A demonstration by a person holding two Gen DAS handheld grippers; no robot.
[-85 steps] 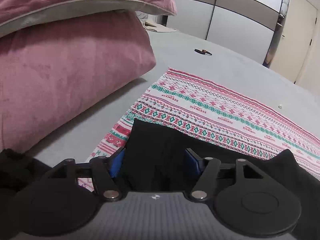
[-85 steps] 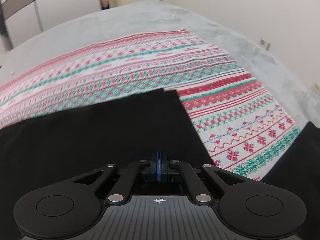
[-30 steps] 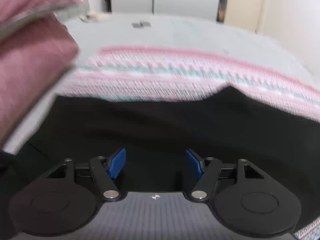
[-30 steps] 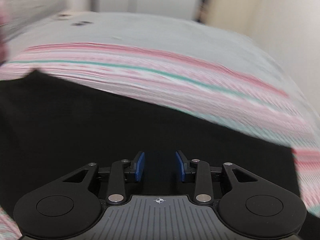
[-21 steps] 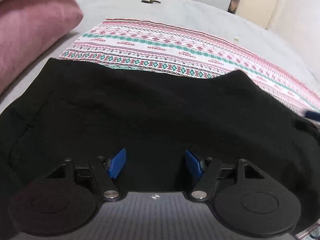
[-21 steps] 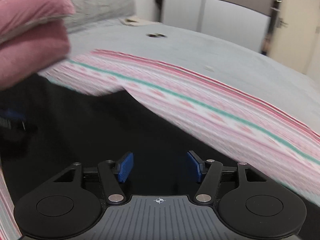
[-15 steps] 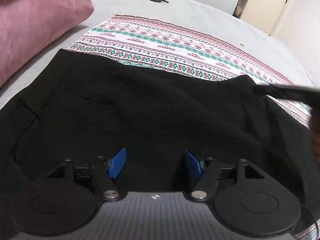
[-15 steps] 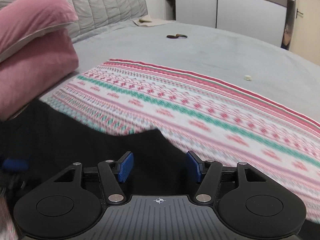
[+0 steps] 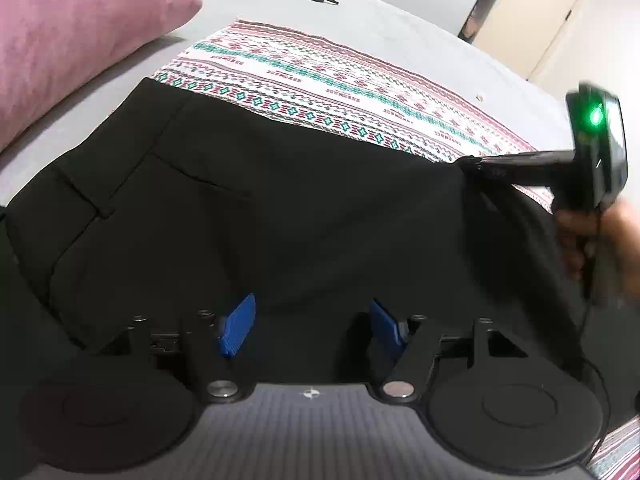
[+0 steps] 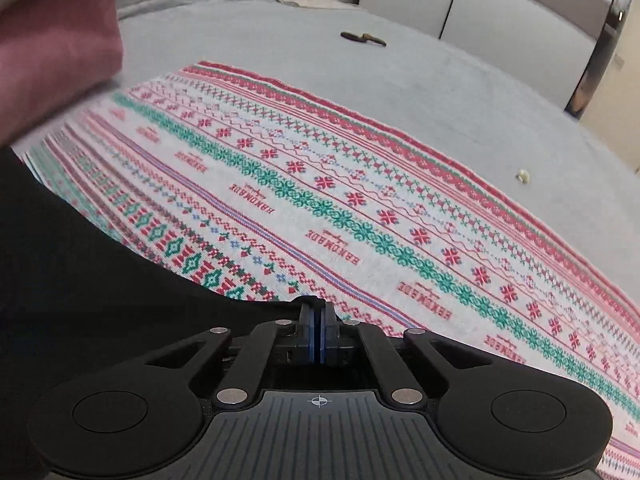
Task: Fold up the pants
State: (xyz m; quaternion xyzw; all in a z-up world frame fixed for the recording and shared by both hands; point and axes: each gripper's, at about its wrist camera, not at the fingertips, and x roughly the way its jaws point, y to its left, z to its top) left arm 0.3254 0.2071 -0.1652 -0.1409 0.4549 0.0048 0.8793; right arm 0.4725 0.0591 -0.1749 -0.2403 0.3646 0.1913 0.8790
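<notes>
A pink pillow (image 9: pixel 76 36) lies at the far left on the grey bed (image 9: pixel 400 36). My left hand-held gripper (image 9: pixel 312 324) hovers over the black pants (image 9: pixel 260 208) with its blue pads wide apart, gripping nothing. The pants lie spread on a patterned cloth (image 10: pixel 360 208). My right hand-held gripper (image 10: pixel 319 334) is pressed closed, pinching the pants' far right edge
</notes>
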